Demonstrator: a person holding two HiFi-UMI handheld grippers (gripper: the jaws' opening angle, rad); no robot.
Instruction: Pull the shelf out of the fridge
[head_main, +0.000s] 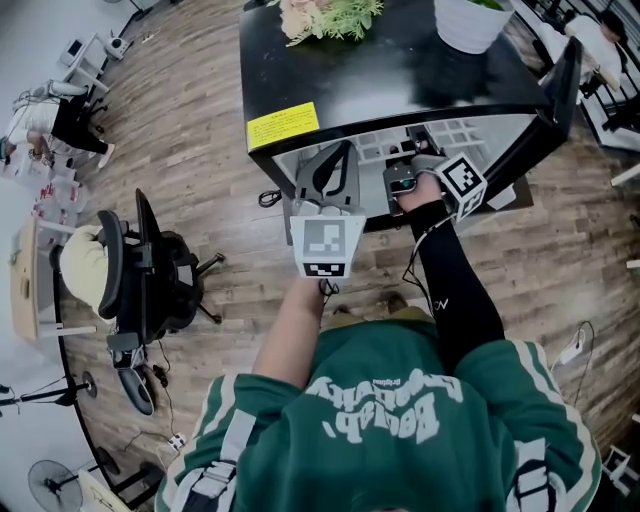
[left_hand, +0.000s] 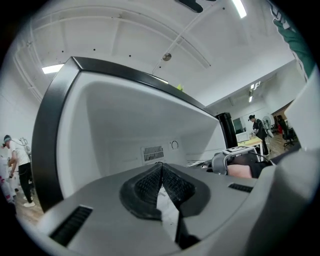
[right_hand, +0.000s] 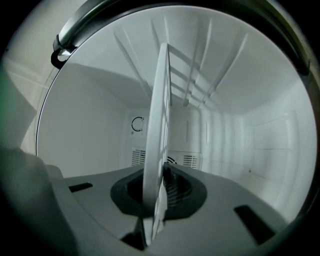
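Note:
A black fridge (head_main: 380, 80) stands open in front of me, its door (head_main: 560, 85) swung out to the right. Inside lies the white grid shelf (head_main: 445, 135). My right gripper (head_main: 408, 165) reaches into the opening and is shut on the shelf's front edge. In the right gripper view the shelf (right_hand: 159, 115) runs edge-on between the pads of the right gripper (right_hand: 157, 185). My left gripper (head_main: 338, 155) hangs at the left side of the opening. Its pads meet at the tips (left_hand: 161, 172) with nothing seen past them. The white fridge wall (left_hand: 125, 125) lies ahead of it.
A white pot (head_main: 470, 20) and flowers (head_main: 325, 15) stand on the fridge top, with a yellow label (head_main: 282, 125) on its front rim. A black office chair (head_main: 140, 270) stands to my left on the wooden floor. People stand in the far room (left_hand: 257, 127).

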